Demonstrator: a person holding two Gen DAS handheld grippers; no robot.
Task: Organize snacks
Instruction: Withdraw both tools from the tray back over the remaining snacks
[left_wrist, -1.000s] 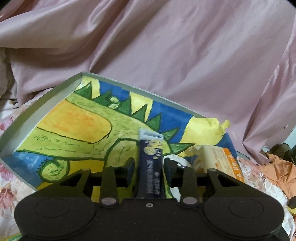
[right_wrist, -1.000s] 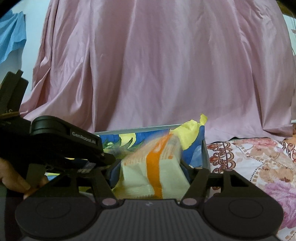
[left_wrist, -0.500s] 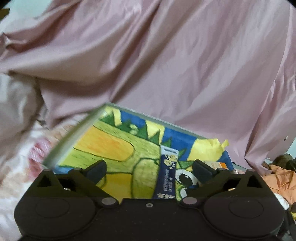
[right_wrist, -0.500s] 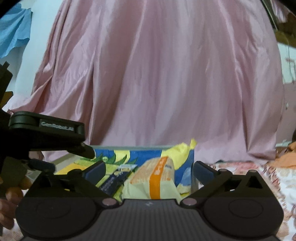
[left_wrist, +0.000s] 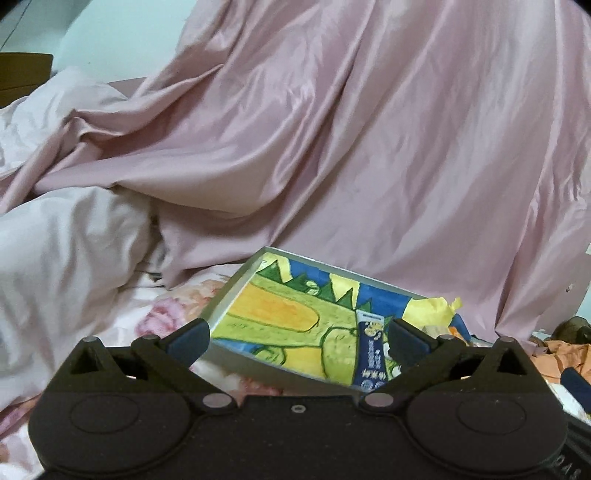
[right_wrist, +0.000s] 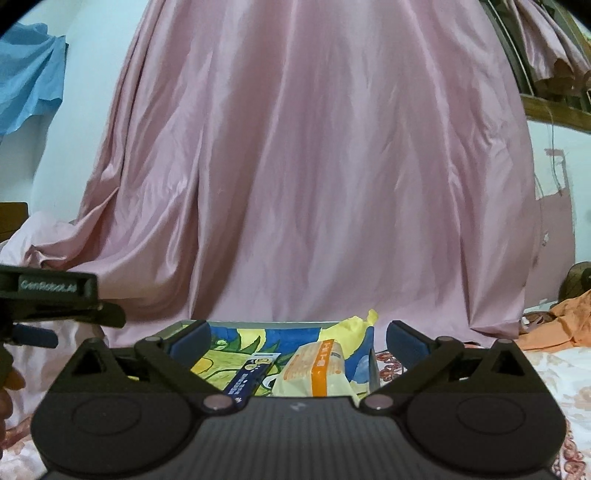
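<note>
We have a shallow tray (right_wrist: 258, 325) with a bright dinosaur drawing on its floor, sitting on a flowered bedspread (left_wrist: 173, 306) in front of a hanging pink sheet (right_wrist: 314, 166). Both snacks lie inside it. The bigger one is a cream and orange packet (right_wrist: 317, 373) toward the tray's right end; it looks puffy and light, and we judge its wrapper soft and a little slick, with contents that may crush. We would take it across its narrow width near the middle, closing gently. The smaller one is a slim dark blue stick pack (right_wrist: 251, 378) just left of the packet, lying at a slant. We expect it to be light, narrow and bendy, so a pinch across its short width at mid-length should hold it without folding.

Our right gripper (right_wrist: 297, 338) hovers over the near side of the tray with jaws wide apart and nothing between them. Our left gripper (left_wrist: 297, 338) is likewise spread and empty, near the tray's front edge.
</note>
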